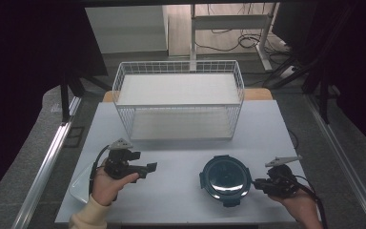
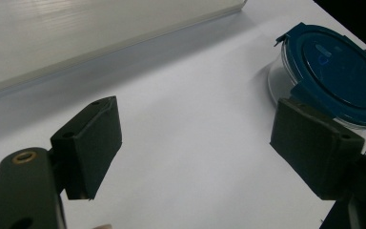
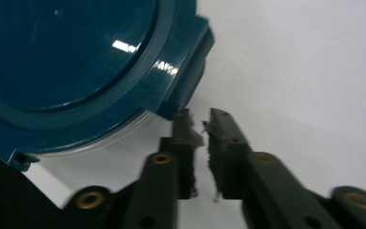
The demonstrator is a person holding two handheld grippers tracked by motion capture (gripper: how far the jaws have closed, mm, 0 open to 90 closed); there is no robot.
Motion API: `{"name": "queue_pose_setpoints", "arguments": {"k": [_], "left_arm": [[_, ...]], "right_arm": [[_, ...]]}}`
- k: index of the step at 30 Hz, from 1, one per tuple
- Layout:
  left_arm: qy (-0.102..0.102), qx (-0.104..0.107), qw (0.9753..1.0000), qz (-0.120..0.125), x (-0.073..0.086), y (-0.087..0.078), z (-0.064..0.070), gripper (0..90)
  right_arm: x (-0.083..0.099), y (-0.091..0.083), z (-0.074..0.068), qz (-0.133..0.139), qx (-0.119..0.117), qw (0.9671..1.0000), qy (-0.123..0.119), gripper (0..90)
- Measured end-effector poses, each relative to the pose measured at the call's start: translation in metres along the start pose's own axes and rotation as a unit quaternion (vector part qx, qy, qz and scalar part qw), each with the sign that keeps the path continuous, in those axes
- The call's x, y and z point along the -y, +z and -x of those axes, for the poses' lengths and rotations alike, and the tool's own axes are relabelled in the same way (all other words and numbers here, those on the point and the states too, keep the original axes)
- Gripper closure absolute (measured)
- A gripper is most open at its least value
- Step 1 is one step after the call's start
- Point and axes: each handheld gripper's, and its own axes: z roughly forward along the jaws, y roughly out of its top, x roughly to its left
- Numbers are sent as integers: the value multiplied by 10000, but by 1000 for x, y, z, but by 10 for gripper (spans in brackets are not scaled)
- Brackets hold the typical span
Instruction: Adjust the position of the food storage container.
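As counted: one lidded container (image 1: 225, 179), two hand-held grippers.

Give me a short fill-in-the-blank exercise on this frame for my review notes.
1. The round container wears a dark ____ lid.
2. The left tool has its jaws wide ____.
3. The right tool has its tips beside a lid ____.
4. Behind the container stands a white wire ____.

Missing words: blue; open; latch; basket

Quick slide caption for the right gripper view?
Nearly shut right tongs beside a side latch of the blue-lidded container.
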Motion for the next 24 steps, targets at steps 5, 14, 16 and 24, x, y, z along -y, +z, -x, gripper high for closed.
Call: {"name": "queue_pose_setpoints", "arguments": {"k": [5, 14, 16, 24], "left_arm": [[15, 43, 10000, -67, 1, 3, 1, 176], [35, 82, 9999, -106, 2, 6, 4, 176], [41, 87, 9999, -107, 2, 6, 4, 175], [16, 83, 9999, -137, 2, 8, 2, 175]], "right_arm": [[0, 5, -4, -190, -200, 9996, -94, 889], [-2, 12, -15, -292, -194, 9989, -297, 890], [-2, 12, -16, -292, -147, 9990, -314, 890], [-4, 14, -19, -255, -119, 9990, -334, 890]]}}
